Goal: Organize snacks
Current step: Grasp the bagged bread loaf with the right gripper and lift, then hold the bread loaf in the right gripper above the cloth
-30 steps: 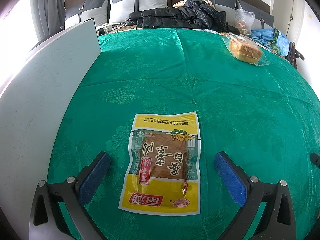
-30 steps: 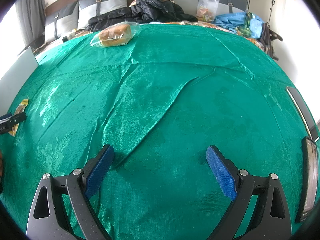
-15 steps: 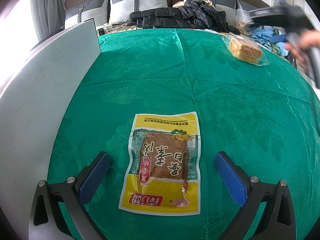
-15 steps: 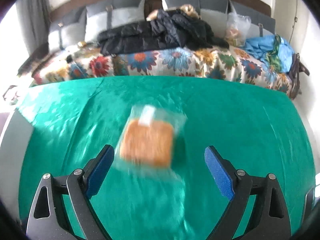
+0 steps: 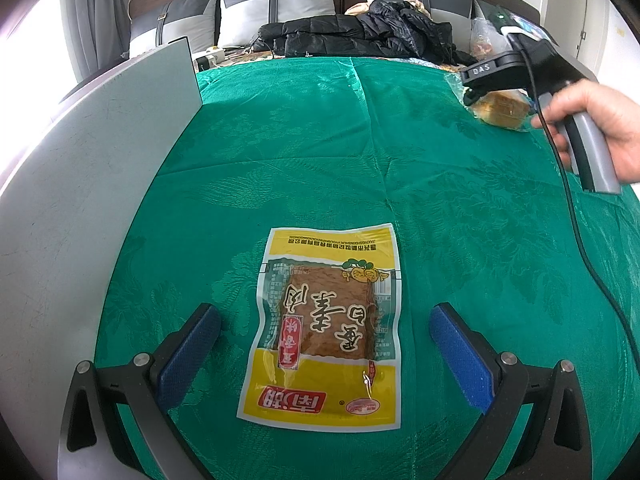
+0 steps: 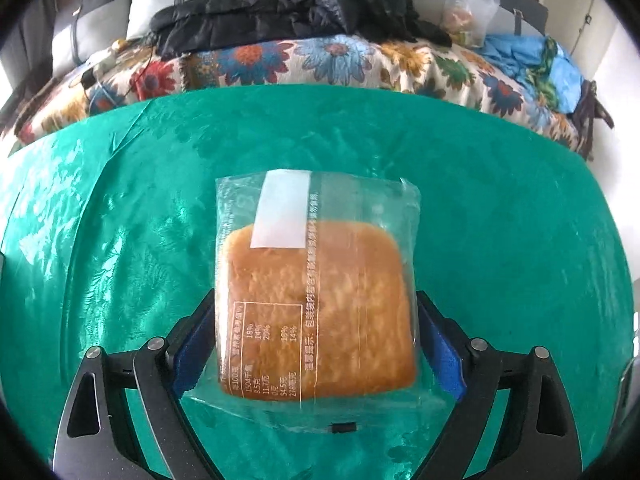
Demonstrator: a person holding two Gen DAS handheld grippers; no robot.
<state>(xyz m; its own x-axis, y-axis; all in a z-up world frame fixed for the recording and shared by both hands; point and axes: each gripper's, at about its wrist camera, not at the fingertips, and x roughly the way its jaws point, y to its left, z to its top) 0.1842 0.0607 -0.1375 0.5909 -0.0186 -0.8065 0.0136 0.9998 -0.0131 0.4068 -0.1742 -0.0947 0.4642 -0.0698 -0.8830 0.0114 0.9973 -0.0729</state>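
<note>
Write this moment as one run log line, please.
left gripper: open over yellow snack packet | right gripper: jaws closing around clear-bagged bread

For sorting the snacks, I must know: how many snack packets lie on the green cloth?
2. The yellow dried tofu packet lies between the left gripper's open jaws. The clear bread packet lies between the right gripper's closing jaws. Others may be hidden.

Green cloth point(image 5: 400, 152) over floral bedspread point(image 6: 280, 60); black jacket point(image 5: 360, 36), grey pillows point(image 5: 276, 0) behind.
</note>
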